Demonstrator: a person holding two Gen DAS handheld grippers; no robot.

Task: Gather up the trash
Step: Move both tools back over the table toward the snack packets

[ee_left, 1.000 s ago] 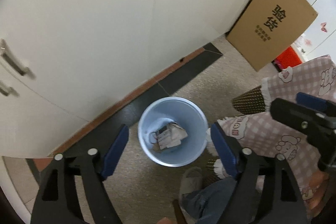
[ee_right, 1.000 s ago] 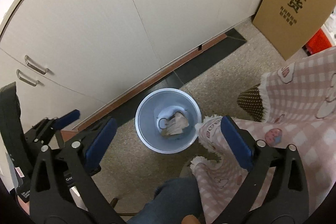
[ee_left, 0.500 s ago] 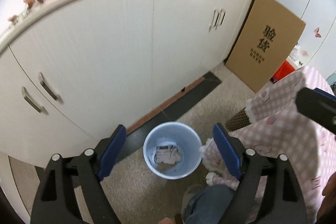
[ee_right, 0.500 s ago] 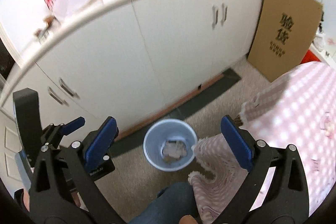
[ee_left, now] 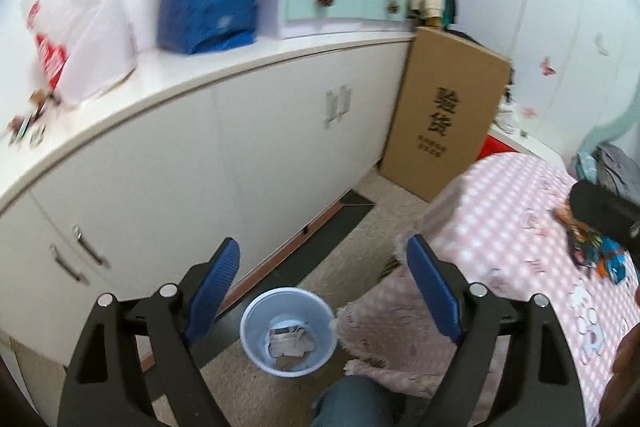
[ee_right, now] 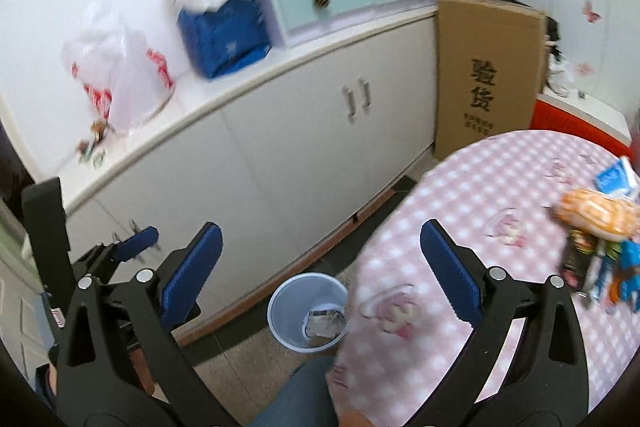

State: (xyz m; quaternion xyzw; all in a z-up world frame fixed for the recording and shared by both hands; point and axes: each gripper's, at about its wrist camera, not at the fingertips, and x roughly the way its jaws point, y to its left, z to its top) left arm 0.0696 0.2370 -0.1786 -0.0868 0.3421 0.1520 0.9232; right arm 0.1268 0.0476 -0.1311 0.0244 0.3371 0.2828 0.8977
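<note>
bin [ee_left: 256, 339]: pale blue | tablecloth [ee_right: 500, 187]: pink-white check | cabinets [ee_left: 280, 147]: white

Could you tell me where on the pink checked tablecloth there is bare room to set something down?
The pink checked tablecloth is bare across its near and middle part, from the edge above the blue bin to the wrappers. The far right is crowded: an orange packet and wrappers lie heaped together there.

The bin [ee_left: 289, 335] stands on the floor between the cabinet [ee_left: 240, 155] and the table [ee_left: 512, 227], paper scraps [ee_left: 289, 343] inside it.
</note>
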